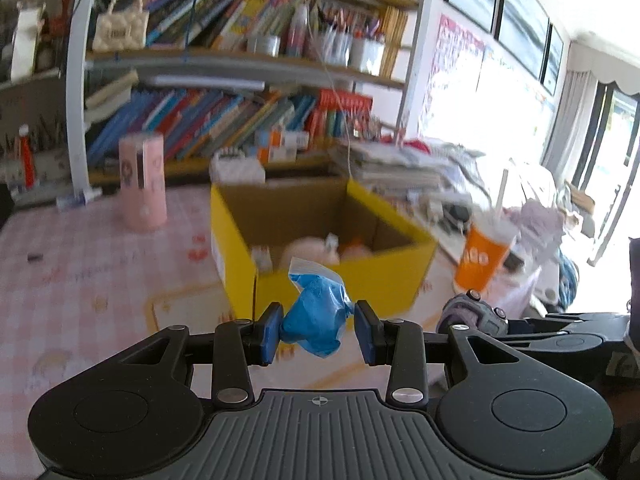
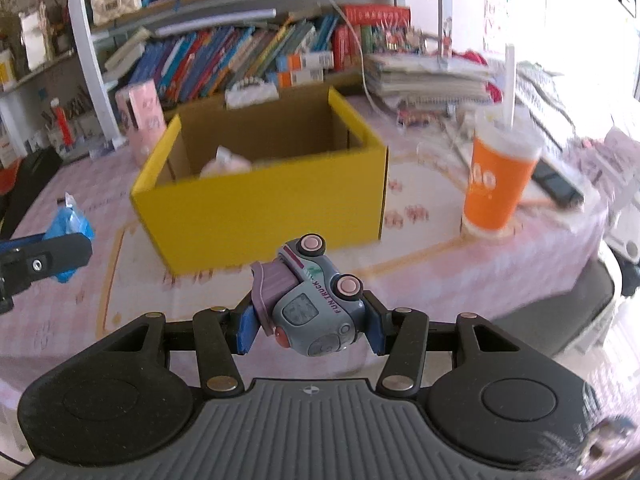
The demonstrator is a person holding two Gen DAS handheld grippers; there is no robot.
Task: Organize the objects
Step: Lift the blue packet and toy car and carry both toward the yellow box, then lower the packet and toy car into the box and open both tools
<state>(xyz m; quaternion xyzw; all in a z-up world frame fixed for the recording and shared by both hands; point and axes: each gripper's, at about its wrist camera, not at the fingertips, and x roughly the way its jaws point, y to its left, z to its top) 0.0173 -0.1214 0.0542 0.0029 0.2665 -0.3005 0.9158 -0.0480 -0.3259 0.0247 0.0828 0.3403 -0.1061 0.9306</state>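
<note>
Toy truck (image 2: pixel 312 304): grey-blue w/ pink wheels, turned on its side, clamped between the blue pads of your right gripper (image 2: pixel 310 330), held above the pink checked tablecloth (image 2: pixel 420 280) just short of the yellow box (image 2: pixel 260 208). Blue plastic bag (image 1: pixel 316 316): crumpled, pinched at its waist by your left gripper (image 1: pixel 318 330), jaws nearly closed on it; in the left wrist view it hangs directly in front of the box's near wall. Both loads are off the table.

Box: open-topped, cardboard inside, already holding a pale pink item (image 1: pixel 308 250) and some small bits, approx. centre-front.

Step in hand (judged): carry both items over the near wall and drop them in. To do it well:
- Lift each load above the near wall before crossing; the truck hangs low between the pads.
- Keep the grippers well apart, one per half of the box.
- Release over bare floor, not onto the pink item.
- Bag is soft, may cling to a pad; open wide.

Mind the orange cup (image 2: pixel 496 184) w/ straw, standing right of the box near your right gripper's path. Pink canister (image 1: pixel 143 182) at left is clear of the route.
</note>
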